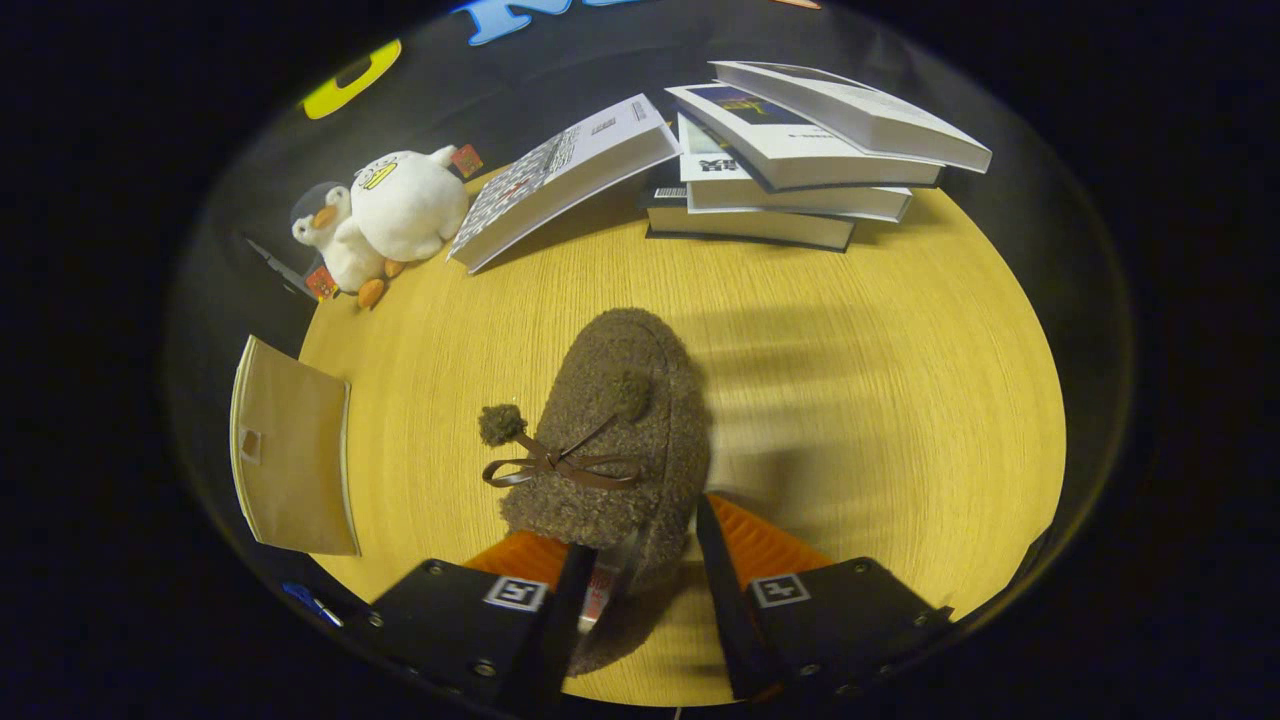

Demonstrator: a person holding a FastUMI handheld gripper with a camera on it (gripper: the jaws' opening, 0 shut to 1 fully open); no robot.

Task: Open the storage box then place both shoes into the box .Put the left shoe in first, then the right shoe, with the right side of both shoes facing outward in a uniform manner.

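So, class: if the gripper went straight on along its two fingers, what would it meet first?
The gripper already has the fuzzy brown shoe between its fingers, so the shoe comes first. Whether both fingers press on it is unclear. Beyond the shoe lies bare table, then the stack of books.

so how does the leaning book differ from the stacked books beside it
The white-covered leaning book sits tilted, propped against the pile; the stacked white-edged books lie flat, fanned askew. It is single; they are several. Both rest on the yellow wooden table, beyond the fuzzy brown slipper between the tool fingers.

Light wooden table (900, 330), black cloth wall (620, 50) behind
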